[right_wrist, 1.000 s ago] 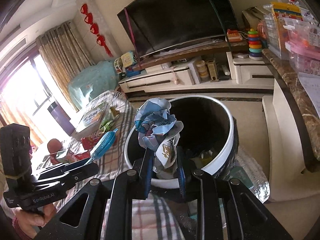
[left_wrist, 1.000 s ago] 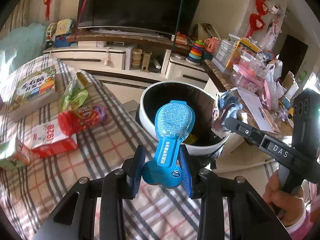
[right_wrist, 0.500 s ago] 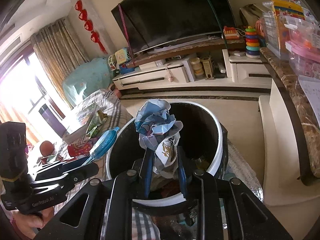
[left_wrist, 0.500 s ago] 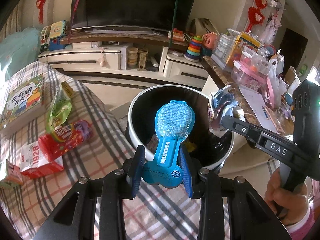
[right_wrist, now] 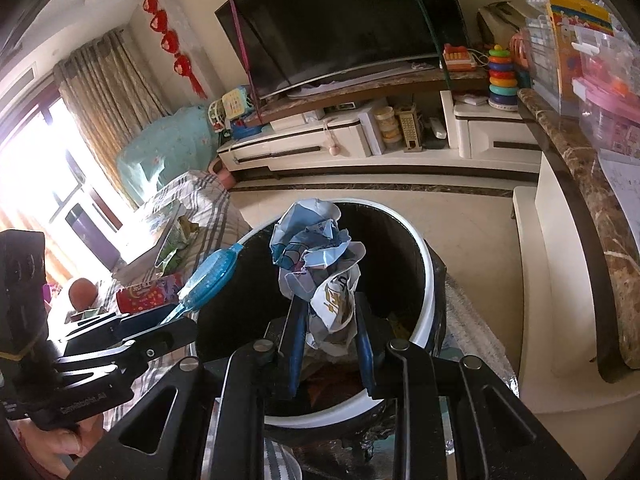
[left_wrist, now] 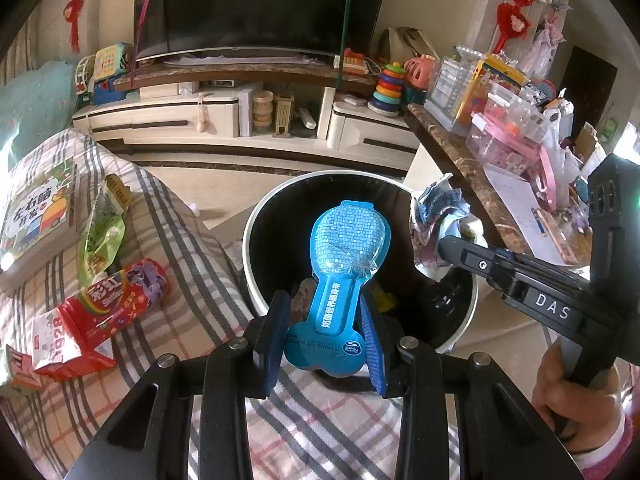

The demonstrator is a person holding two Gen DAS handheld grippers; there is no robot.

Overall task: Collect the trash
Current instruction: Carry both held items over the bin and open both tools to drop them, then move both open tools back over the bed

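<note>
My bin [left_wrist: 256, 240] gapes just below both loads. My left tool [left_wrist: 323, 338] clamps the blue packet [left_wrist: 344, 264], my right tool [right_wrist: 327, 344] the crumpled wrapper [right_wrist: 320, 256]. Dropping step: next, I judge, both need releasing.

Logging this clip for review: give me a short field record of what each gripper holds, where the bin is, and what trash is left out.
left gripper: shut on blue package, over the bin
right gripper: shut on crumpled wrapper, over the bin
bin: open, white rim, dark inside, some trash in it
left out: green bag, red bag on checked cloth
</note>
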